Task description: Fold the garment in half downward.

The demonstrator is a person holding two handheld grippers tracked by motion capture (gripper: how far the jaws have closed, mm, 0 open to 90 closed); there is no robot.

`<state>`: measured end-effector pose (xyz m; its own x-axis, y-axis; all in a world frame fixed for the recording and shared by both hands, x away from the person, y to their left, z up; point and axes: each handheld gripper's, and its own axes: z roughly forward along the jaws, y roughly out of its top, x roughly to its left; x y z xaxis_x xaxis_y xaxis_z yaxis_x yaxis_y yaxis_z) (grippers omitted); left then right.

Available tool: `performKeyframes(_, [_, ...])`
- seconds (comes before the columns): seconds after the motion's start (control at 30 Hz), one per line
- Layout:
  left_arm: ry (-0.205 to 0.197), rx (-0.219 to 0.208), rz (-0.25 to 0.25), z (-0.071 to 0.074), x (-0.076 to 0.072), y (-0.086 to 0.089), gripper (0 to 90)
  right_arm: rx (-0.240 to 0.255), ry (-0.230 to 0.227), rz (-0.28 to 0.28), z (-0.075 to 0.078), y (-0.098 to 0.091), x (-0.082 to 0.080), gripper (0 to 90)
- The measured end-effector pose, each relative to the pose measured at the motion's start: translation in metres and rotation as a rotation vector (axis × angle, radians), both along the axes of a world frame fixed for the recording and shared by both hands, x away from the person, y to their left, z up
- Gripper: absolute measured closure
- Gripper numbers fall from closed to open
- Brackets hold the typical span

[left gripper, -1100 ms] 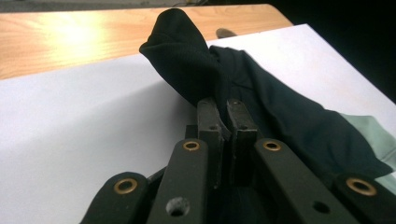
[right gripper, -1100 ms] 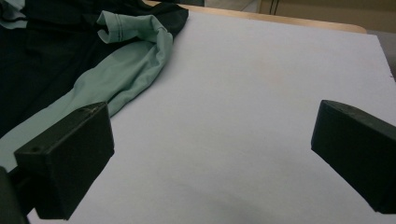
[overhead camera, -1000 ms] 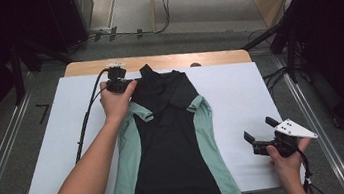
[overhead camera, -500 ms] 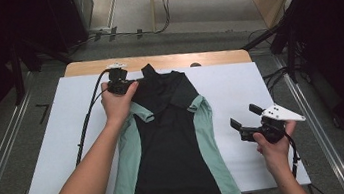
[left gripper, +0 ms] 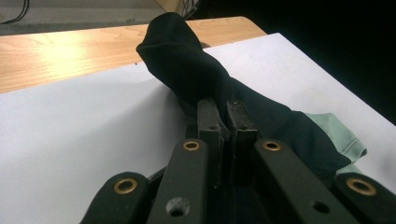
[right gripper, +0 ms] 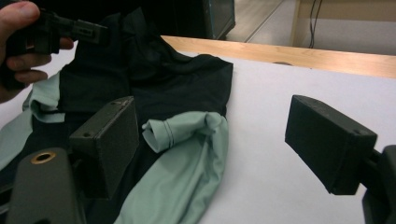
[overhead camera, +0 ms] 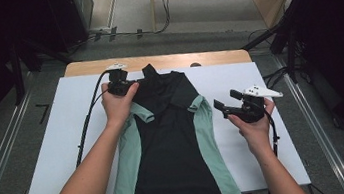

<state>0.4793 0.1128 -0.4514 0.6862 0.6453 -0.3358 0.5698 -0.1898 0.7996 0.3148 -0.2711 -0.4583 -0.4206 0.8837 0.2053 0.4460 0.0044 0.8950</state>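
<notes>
While my left fingers (overhead camera: 130, 85) pinch the black-and-mint short-sleeved shirt (overhead camera: 171, 147) near its collar at frame centre, my right fingers (overhead camera: 224, 108), empty and just narrowing slightly, hover right of its folded mint sleeve (right gripper: 184, 128); its length runs top to bottom on the white counter (overhead camera: 55, 142).

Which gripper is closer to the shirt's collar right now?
Left. The left gripper is shut on the shirt beside its collar; the right gripper hovers open off the right sleeve.
</notes>
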Motion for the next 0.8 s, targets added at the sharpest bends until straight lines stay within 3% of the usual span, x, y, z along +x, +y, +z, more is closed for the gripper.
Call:
performKeyframes(0.37, [-0.009,-0.002,-0.013,0.000,-0.002,-0.002,86.7,0.003,0.060,0.039,0.008,0.019,0.042,1.8])
performKeyframes(0.5, [-0.011,-0.007,-0.009,0.000,-0.003,-0.002,86.7,0.003,0.093,0.067,0.007,0.024,0.057,2.8])
performKeyframes(0.8, [-0.016,-0.006,-0.011,0.000,-0.004,-0.003,86.7,0.033,0.132,0.072,0.005,0.034,0.087,14.7])
